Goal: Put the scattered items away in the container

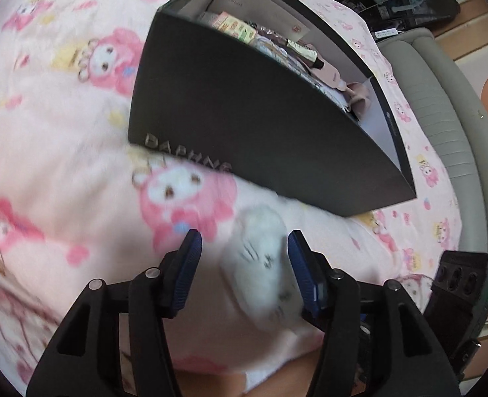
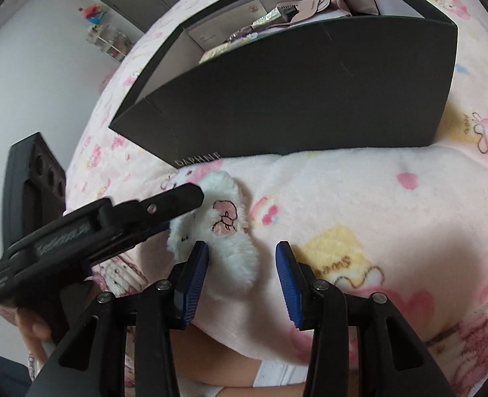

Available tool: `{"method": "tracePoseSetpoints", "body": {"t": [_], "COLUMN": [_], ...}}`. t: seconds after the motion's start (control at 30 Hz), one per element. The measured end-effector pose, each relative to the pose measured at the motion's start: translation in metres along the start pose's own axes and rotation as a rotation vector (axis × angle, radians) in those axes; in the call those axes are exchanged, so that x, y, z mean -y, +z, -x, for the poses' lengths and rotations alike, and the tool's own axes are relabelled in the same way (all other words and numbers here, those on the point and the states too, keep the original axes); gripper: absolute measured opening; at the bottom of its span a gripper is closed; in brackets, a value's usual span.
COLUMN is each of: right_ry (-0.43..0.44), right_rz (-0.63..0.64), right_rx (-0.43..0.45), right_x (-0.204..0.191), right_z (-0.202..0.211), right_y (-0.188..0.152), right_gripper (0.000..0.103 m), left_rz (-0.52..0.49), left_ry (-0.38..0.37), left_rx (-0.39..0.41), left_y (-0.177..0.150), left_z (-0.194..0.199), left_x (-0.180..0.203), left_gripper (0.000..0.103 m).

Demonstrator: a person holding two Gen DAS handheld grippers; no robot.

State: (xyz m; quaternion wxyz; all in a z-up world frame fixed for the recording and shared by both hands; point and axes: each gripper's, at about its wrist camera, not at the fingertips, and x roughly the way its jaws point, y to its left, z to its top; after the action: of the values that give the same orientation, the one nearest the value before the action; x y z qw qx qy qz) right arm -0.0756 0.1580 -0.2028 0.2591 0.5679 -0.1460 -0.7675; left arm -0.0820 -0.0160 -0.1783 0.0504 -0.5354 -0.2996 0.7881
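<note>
Plush toy (image 1: 264, 264), white and fluffy, lies on the pink cartoon blanket (image 1: 62, 125); we see it between the parted pads of the left gripper (image 1: 244, 244), touching the right-hand one, not squeezed. Our right gripper (image 2: 242, 254) stands half open over the toy's lower end, holding nothing. Just beyond both grippers sits the dark open box (image 2: 293, 99), already holding packets and a pink item.
</note>
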Motion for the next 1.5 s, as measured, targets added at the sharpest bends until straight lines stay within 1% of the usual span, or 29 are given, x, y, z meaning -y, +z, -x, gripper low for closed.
{"method": "tracePoseSetpoints", "body": {"t": [0.07, 0.13, 0.23, 0.27, 0.3, 0.33, 0.37, 0.4, 0.43, 0.47, 0.57, 0.63, 0.7, 0.8, 0.87, 0.9, 0.97, 1.03, 1.13, 1.23, 1.3, 1.37, 1.4, 1.47, 1.5], "right_ry": [0.012, 0.027, 0.065, 0.067, 0.052, 0.035, 0.022, 0.025, 0.026, 0.026, 0.017, 0.01, 0.011, -0.003, -0.004, -0.007, -0.018, -0.026, -0.006, 0.003, 0.01, 0.024, 0.031, 0.037, 0.036], "right_rz": [-0.015, -0.037, -0.043, -0.045, -0.042, -0.039, -0.041, -0.04, -0.037, -0.032, -0.027, -0.043, -0.051, -0.033, 0.004, 0.02, 0.048, 0.047, -0.006, -0.044, -0.036, -0.005, 0.013, 0.031, 0.031], "right_rx": [0.026, 0.032, 0.012, 0.002, -0.002, 0.002, 0.011, 0.017, 0.018, 0.024, 0.049, 0.075, 0.09, 0.08, 0.058, 0.043, 0.022, 0.032, 0.032, 0.07, 0.088, 0.062, 0.046, 0.032, 0.037], "right_x": [0.004, 0.007, 0.005, 0.003, 0.002, 0.001, 0.0, -0.001, -0.002, -0.003, 0.0, 0.002, 0.006, 0.004, 0.001, -0.002, -0.003, -0.003, 0.005, 0.01, 0.007, 0.001, -0.002, -0.007, -0.007], "right_z": [0.002, 0.0, -0.011, -0.013, -0.017, -0.018, -0.02, -0.02, -0.02, -0.019, -0.013, -0.007, -0.001, 0.002, 0.003, 0.001, -0.006, -0.008, -0.012, -0.01, -0.01, -0.019, -0.023, -0.03, -0.029], "right_y": [0.002, 0.004, 0.013, 0.015, 0.017, 0.018, 0.017, 0.016, 0.015, 0.014, 0.011, 0.006, 0.005, 0.003, 0.001, 0.0, -0.001, 0.001, 0.004, 0.006, 0.009, 0.013, 0.015, 0.014, 0.014], "right_gripper": [0.038, 0.038, 0.038, 0.038, 0.038, 0.038, 0.038, 0.038, 0.038, 0.038, 0.038, 0.038, 0.038, 0.038, 0.038, 0.038, 0.038, 0.038, 0.038, 0.038, 0.038, 0.038, 0.038, 0.038, 0.038], "left_rz": [-0.024, -0.025, -0.011, -0.003, 0.003, 0.003, -0.002, -0.019, -0.027, -0.025, 0.024, 0.074, 0.122, 0.176, 0.185, 0.17, 0.158, 0.117, 0.06, -0.003, -0.052, -0.08, -0.083, -0.089, -0.074], "left_ry": [-0.012, -0.013, -0.008, -0.001, 0.003, 0.004, 0.009, 0.026, 0.035, 0.034, 0.021, 0.024, 0.046, 0.073, 0.055, 0.038, 0.032, 0.022, 0.05, 0.064, 0.076, 0.078, 0.075, 0.061, 0.065], "left_rx": [-0.014, -0.04, -0.061, -0.065, -0.073, -0.078, -0.08, -0.081, -0.079, -0.075, -0.055, -0.02, 0.019, 0.053, 0.061, 0.051, 0.05, 0.043, 0.026, 0.038, 0.034, -0.001, -0.013, -0.022, -0.005], "left_y": [0.006, 0.007, 0.009, 0.011, 0.013, 0.014, 0.015, 0.014, 0.012, 0.01, 0.004, -0.002, -0.011, -0.023, -0.024, -0.02, -0.014, -0.01, -0.005, -0.002, 0.002, 0.0, 0.012, 0.01, 0.011], "left_z": [-0.009, -0.022, -0.033, -0.035, -0.036, -0.036, -0.034, -0.032, -0.03, -0.027, -0.018, -0.004, 0.009, 0.024, 0.033, 0.035, 0.036, 0.036, 0.033, 0.037, 0.038, 0.024, 0.013, 0.004, 0.007], "left_x": [0.002, 0.002, 0.002, 0.002, 0.003, 0.004, 0.006, 0.008, 0.008, 0.007, -0.001, -0.009, -0.015, -0.022, -0.027, -0.029, -0.032, -0.035, -0.039, -0.039, -0.041, -0.037, -0.032, -0.022, -0.024], "left_gripper": [0.056, 0.056, 0.06, 0.06, 0.06, 0.053, 0.037, 0.031, 0.027, 0.026, 0.023, 0.023, 0.023, 0.024, 0.029, 0.03, 0.038, 0.044, 0.044, 0.044, 0.044, 0.044, 0.044, 0.043, 0.04]}}
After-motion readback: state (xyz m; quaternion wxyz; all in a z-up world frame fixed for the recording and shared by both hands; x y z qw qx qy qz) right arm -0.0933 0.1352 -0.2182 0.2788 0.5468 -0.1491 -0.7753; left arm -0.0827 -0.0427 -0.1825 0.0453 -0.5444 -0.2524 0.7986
